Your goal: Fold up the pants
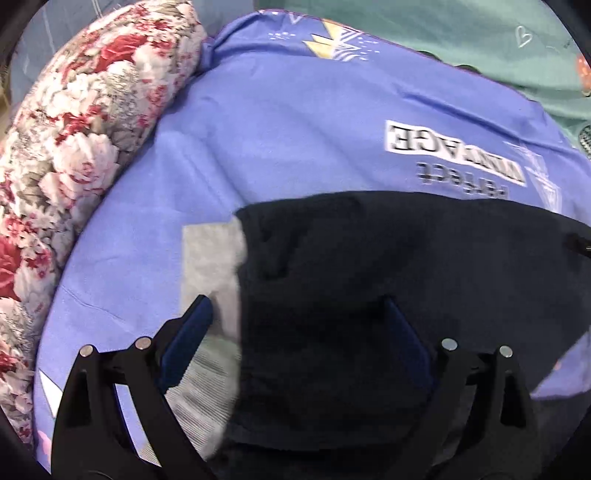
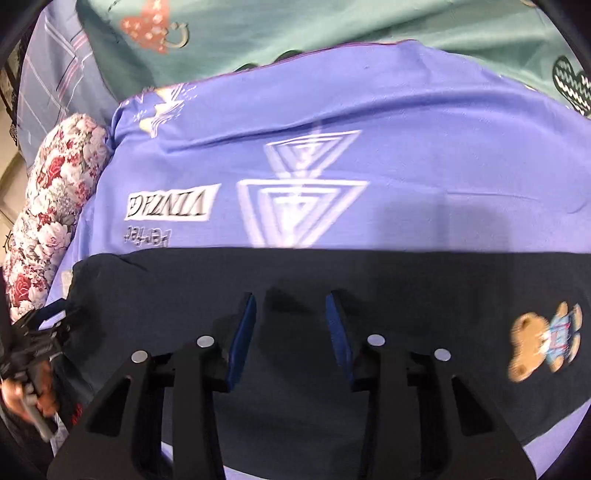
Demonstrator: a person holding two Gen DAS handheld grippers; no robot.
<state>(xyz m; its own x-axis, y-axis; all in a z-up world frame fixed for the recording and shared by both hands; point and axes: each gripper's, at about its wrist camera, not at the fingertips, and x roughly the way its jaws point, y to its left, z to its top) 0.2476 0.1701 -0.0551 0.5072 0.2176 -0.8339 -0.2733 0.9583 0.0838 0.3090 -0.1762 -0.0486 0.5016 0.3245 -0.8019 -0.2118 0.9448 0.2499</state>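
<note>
Dark navy pants (image 1: 369, 258) lie flat on a blue printed sheet (image 1: 295, 129). A grey ribbed band (image 1: 210, 266) shows at their left edge. My left gripper (image 1: 299, 310) is open wide just above that end, one finger over the grey band and the other over the dark cloth. In the right wrist view the pants (image 2: 184, 288) stretch across the frame, with a teddy bear patch (image 2: 543, 343) at the right. My right gripper (image 2: 291, 306) hangs over their middle, jaws apart with cloth below the gap. The left gripper (image 2: 44, 332), held by a hand (image 2: 22, 398), appears at the far left.
A rolled floral quilt (image 1: 74, 147) runs along the left side of the blue sheet (image 2: 406, 129), and shows as the floral roll (image 2: 55, 221) in the right wrist view. A green sheet (image 2: 332, 26) with heart prints lies beyond. Plaid cloth (image 2: 55, 74) sits at the far left.
</note>
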